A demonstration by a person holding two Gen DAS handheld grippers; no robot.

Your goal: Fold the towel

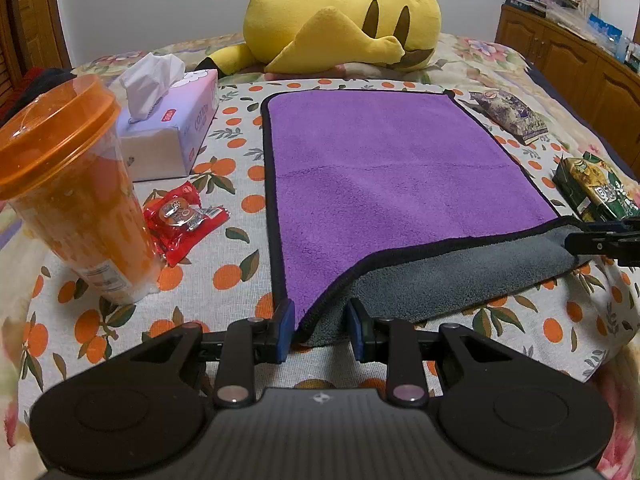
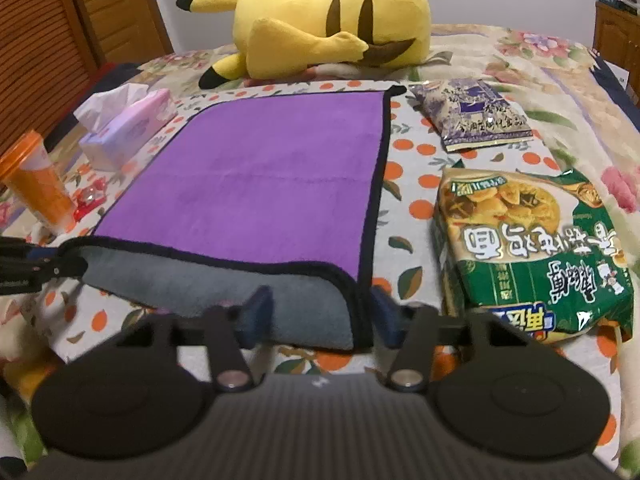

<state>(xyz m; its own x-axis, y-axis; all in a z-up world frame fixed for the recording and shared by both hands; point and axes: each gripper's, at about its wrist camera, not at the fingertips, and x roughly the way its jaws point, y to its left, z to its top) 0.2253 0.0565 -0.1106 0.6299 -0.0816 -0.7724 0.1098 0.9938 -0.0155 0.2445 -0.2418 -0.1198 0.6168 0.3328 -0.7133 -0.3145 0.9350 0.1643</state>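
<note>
In the left wrist view, an orange lidded cup [image 1: 68, 188] stands at the left edge of the frame on the orange-print cloth [image 1: 224, 276]. Just to its right lies a red snack packet [image 1: 185, 220], and above that a tissue box [image 1: 168, 132] with a tissue sticking up. A yellow plush toy [image 1: 336, 20] lies along the top centre.

The towel [image 1: 384, 168] fills the middle of the frame: purple side up, black-edged, its long axis running from the lower frame up toward the plush. Its near edge is turned up and back, so a grey underside band runs from bottom centre out to the right edge. The left gripper [image 1: 320, 328] sits at bottom centre with its blue pads spread; the towel's near left corner lies in the gap between them, not pinched. At the right edge, the right gripper [image 1: 600, 240] meets the lifted grey corner and seems to be pinching it, though the contact is partly out of frame. A green noodle pack [image 1: 596, 188] and a purple snack bag [image 1: 512, 116] lie just beside the towel's right edge.

In the right wrist view, the left gripper [image 2: 36, 264] enters at the left edge, touching the far end of the grey flap. The towel [image 2: 264, 176] again runs lengthwise up the frame. The right gripper [image 2: 320, 312] is blurred at bottom centre; its fingers stand visibly apart on either side of the folded-back corner, so I cannot tell whether it grips.
</note>
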